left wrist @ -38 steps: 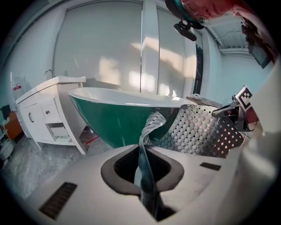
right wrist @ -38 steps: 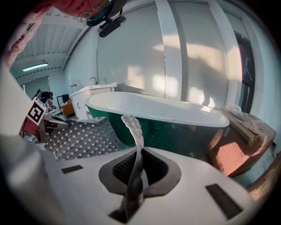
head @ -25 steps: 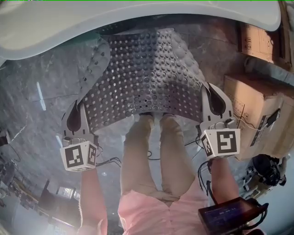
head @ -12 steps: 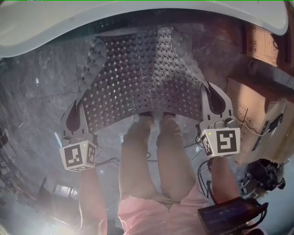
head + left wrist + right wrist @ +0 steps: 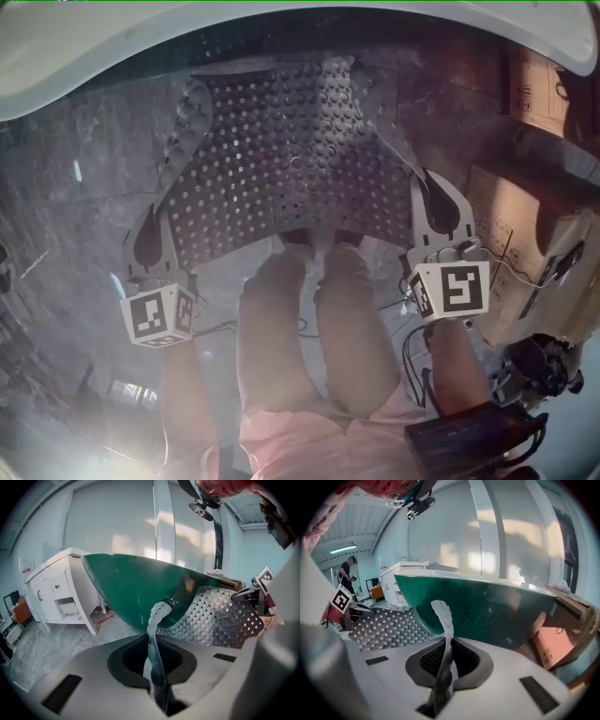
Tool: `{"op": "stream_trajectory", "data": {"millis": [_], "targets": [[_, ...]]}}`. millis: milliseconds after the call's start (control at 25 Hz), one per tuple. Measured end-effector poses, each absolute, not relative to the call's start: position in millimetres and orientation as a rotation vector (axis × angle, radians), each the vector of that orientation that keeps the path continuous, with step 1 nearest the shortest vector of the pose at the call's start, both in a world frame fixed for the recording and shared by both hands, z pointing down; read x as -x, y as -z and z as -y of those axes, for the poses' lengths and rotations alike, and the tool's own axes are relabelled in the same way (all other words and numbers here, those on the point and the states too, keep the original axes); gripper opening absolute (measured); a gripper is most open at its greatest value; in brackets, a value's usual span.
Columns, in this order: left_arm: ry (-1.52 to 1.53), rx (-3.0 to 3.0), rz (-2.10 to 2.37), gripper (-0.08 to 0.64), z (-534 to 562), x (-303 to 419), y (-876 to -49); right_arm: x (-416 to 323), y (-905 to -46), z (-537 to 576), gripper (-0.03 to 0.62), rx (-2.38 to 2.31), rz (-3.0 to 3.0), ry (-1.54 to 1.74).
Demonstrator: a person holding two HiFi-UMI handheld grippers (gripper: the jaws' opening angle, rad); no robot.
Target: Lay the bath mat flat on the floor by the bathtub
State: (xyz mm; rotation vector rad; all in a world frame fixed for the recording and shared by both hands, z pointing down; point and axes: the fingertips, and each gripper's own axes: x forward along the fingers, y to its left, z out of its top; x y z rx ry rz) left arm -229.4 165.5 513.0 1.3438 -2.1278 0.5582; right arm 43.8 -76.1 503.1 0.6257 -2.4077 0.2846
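A grey perforated bath mat [image 5: 291,169] hangs stretched between my two grippers above the stone floor, its far end near the bathtub [image 5: 112,47]. My left gripper [image 5: 153,225] is shut on the mat's near left corner; a strip of mat [image 5: 154,644] is pinched between its jaws. My right gripper [image 5: 433,204] is shut on the near right corner, where the mat's edge [image 5: 443,658] shows clamped. The mat's left edge curls upward. The tub's green side [image 5: 136,592] fills both gripper views [image 5: 497,611].
Cardboard boxes [image 5: 525,234] stand at the right, close to my right gripper. A white cabinet [image 5: 61,592] stands beyond the tub. The person's legs [image 5: 309,319] are below the mat's near edge. A dark device and cables [image 5: 469,436] lie at lower right.
The mat has sunk slightly and spread nearer the tub. Both grippers kept their hold and hardly moved.
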Motion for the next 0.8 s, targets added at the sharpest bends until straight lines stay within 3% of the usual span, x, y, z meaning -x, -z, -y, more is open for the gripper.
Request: {"op": "stream_trajectory", "data": {"millis": [800], "targets": [[-0.611, -1.341, 2.136, 0.037, -157.3, 234.3, -574.4, -52.5, -564.6, 81.7, 0.028, -0.629, 2.434, -0.286]]}}
